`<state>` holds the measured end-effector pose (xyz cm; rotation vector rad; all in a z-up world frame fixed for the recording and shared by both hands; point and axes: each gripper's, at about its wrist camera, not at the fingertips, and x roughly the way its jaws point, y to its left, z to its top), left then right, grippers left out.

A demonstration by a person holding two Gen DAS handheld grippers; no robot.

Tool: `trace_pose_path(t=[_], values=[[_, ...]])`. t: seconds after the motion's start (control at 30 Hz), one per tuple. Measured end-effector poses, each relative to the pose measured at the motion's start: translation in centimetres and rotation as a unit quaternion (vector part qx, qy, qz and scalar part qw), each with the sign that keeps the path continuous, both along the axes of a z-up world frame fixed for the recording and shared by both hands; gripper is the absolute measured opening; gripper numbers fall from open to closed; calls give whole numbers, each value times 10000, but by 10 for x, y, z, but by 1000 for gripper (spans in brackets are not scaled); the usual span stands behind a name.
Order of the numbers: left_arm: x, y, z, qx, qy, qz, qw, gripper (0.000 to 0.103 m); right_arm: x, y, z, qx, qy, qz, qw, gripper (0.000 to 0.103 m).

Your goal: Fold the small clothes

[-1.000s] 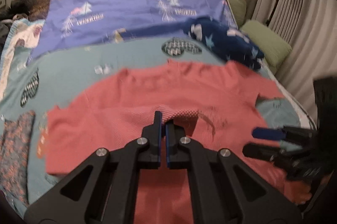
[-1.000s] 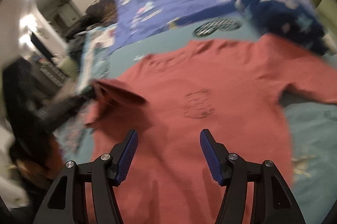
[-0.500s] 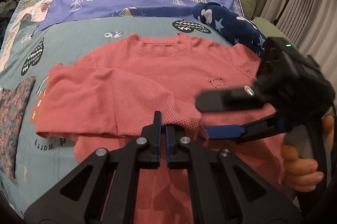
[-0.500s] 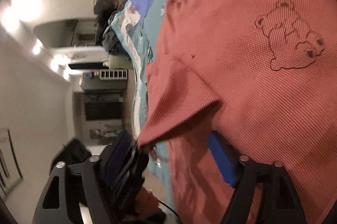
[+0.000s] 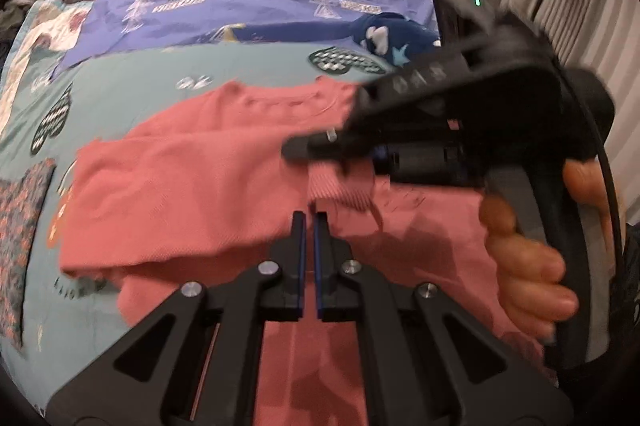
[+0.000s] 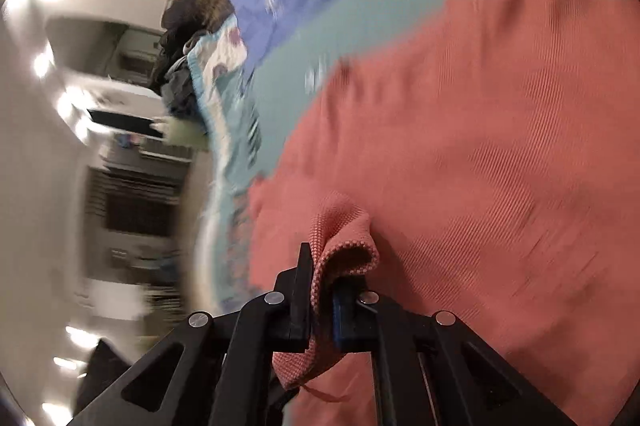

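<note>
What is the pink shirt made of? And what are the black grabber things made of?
The salmon-pink ribbed shirt looks like soft knitted cloth, probably cotton: fine ribs show and its cuff bunches limply in the right gripper. The black gripper arms look like hard matte plastic with shiny metal screws. The blue finger pads may be rubber, but that's hard to tell.

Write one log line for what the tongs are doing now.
left tongs: shut, empty | right tongs: just closed on sleeve cuff | shirt: on bed

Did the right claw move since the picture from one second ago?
Yes. The right claw has swung leftward across the pink sweater toward its middle, its jaws have just been closing, and it now pinches the cuff.
</note>
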<state>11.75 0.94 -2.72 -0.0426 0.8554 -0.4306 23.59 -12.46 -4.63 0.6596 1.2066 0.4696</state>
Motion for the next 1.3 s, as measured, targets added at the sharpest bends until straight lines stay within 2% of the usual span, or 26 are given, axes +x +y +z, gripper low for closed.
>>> trace_pose_path(t=[0.1,0.2,0.4,0.53,0.6,0.67,0.73,0.8,0.9,0.97,1.0,1.1,1.17,1.2,1.23,1.27,1.3], values=[[7,-27,2,70,-112,-177,9998,4,14,-18,28,-563,-523,44,9970,6],[10,-51,1,108,-113,-391,9991,4,22,-43,37,-704,-610,-125,9956,6],[1,-64,4,209,-193,-673,9973,5,28,-94,18,-782,-471,-474,9947,6],[-5,-48,8,330,-285,-608,9972,16,27,-103,0,-836,-274,-453,9951,7],[-2,-29,11,363,-321,-356,9982,19,27,-105,-7,-927,-208,-444,9945,7],[5,4,12,362,-321,96,9988,20,25,-109,-9,-914,-161,-469,9946,7],[18,43,10,399,-275,697,9964,20,22,-115,-10,-804,-126,-523,9953,7],[34,85,3,482,-143,1351,9896,21,19,-122,-10,-853,-139,-569,9946,10],[55,135,-17,294,395,1809,9823,21,12,-132,-8,-958,-61,-697,9929,25],[67,147,-29,60,691,1722,9826,21,6,-137,-9,-788,12,-689,9945,41],[74,152,-36,-81,839,1644,9828,21,3,-138,-10,-700,28,-641,9955,44],[91,154,-57,-302,1231,1555,9797,39,-4,-133,-15,-511,157,-391,9978,53],[97,151,-68,-385,1372,1524,9780,39,-2,-130,-20,-326,260,-308,9987,57],[100,148,-71,-432,1387,1506,9779,39,0,-127,-24,-273,315,-322,9986,57],[101,148,-71,-462,1295,1516,9788,30,2,-124,-27,-311,320,-339,9984,57],[102,147,-69,-543,1219,1441,9805,16,5,-120,-29,-425,289,-302,9982,50],[101,146,-66,-644,1232,1408,9802,4,7,-116,-29,-540,271,-236,9979,20]])
